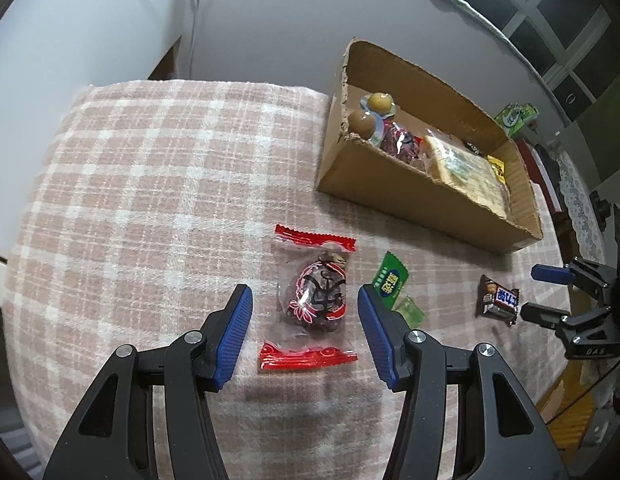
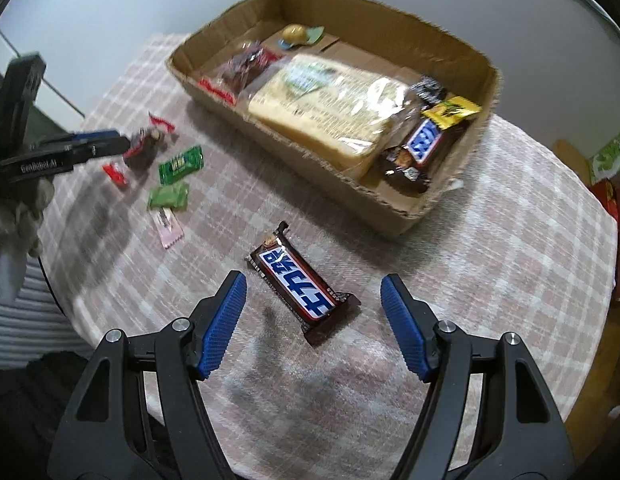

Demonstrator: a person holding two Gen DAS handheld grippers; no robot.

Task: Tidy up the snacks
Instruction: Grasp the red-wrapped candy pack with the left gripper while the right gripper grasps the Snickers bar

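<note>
In the left wrist view my left gripper [image 1: 305,298] stands open above a red-ended clear snack packet [image 1: 313,298] that lies flat on the checked cloth; the blue pads flank it without touching. My right gripper [image 2: 313,286] is open too, hovering over a brown chocolate bar [image 2: 300,280] whose wrapper lies between the pads, untouched. The same bar [image 1: 499,300] shows at the right in the left wrist view, with the right gripper [image 1: 534,292] beside it. A cardboard box [image 2: 310,152] behind holds several snacks, among them a large pale packet [image 2: 330,108] and another chocolate bar [image 2: 418,144].
Green packets [image 2: 180,164] [image 2: 169,196] and a pink one [image 2: 167,227] lie on the pink checked tablecloth [image 1: 150,184] between the two grippers. The green packet [image 1: 390,280] sits just right of my left gripper's pad. Shelving and green cartons [image 1: 514,114] stand beyond the table.
</note>
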